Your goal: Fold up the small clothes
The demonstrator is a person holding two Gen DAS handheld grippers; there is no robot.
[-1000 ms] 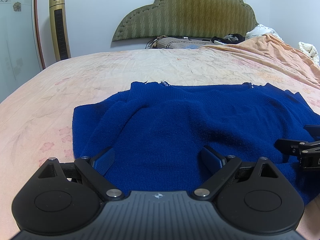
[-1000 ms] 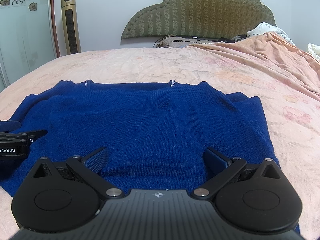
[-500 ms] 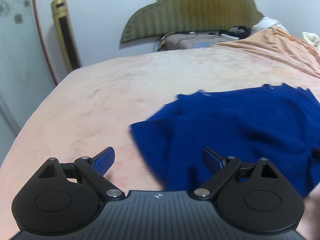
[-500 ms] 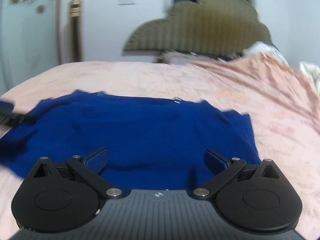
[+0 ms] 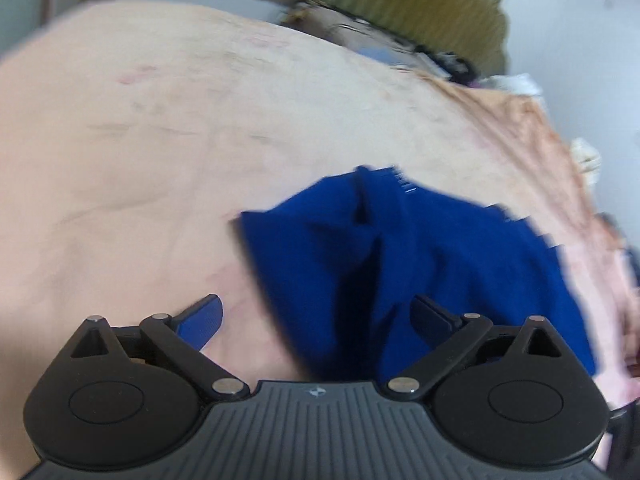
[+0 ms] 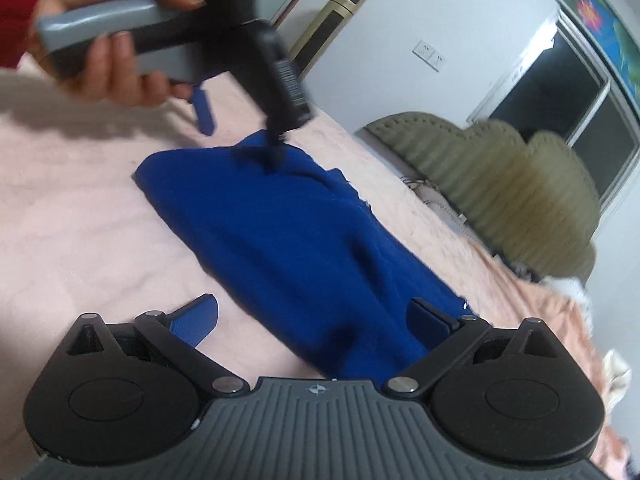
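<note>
Lying folded narrow on the bed (image 5: 160, 128), the blue sweater (image 6: 304, 248) has the right gripper (image 6: 312, 320) released at its near end. At its far end the left gripper (image 5: 316, 320), jaws opening and empty, seems poised to take an end for the next fold.

Left gripper (image 5: 316, 316) fingers opening, empty; right gripper (image 6: 312, 316) spread wide.

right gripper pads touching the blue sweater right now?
Apart. In the right wrist view the right gripper stands wide open; the blue sweater lies between the pads, neither pressing it.
</note>
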